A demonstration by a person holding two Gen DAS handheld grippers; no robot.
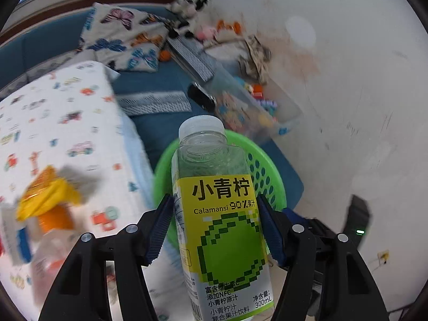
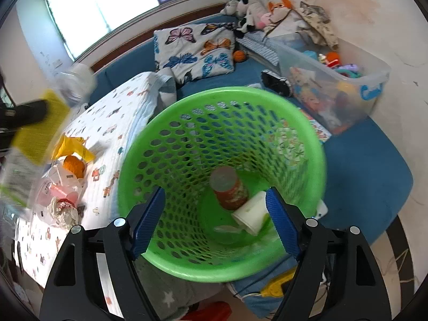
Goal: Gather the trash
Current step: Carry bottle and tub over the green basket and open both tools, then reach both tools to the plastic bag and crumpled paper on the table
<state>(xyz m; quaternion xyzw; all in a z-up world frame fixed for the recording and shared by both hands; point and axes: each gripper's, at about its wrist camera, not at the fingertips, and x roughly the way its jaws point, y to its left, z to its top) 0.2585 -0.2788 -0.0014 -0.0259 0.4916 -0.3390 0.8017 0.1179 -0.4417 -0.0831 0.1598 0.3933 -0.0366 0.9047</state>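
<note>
Where the left wrist view looks down, the left gripper (image 1: 216, 227) has its jaws clamped on a calamansi juice bottle (image 1: 222, 214), blue pads pressed against both sides of the yellow-green label; the bottle looks empty, with a clear cap, and stands upright at frame centre. Behind it, centre frame, a green perforated basket (image 1: 270, 171) shows its rim.

Right gripper (image 2: 215, 214): jaws apart, nothing between the pads (they frame the basket's mouth at lower centre of the right wrist view). Green perforated basket (image 2: 187, 123), centre frame, holds a red-labelled bottle (image 2: 230, 190) on its side, touching a white paper cup (image 2: 251, 214), both lying on the basket floor.

Trash pile, left of frame on a printed quilt (image 2: 117, 112): yellow wrapper (image 2: 72, 147), orange item (image 2: 73, 164), crumpled plastic and paper (image 2: 61, 200). Same heap appears blurred at lower left of the left wrist view.

Background, upper frame: butterfly-print pillow (image 2: 195, 50), plush toys (image 2: 254, 13), small orange ball (image 2: 240, 55), clear plastic bin of toys (image 2: 374, 80) at upper right, all on a blue mattress (image 2: 361, 160).
</note>
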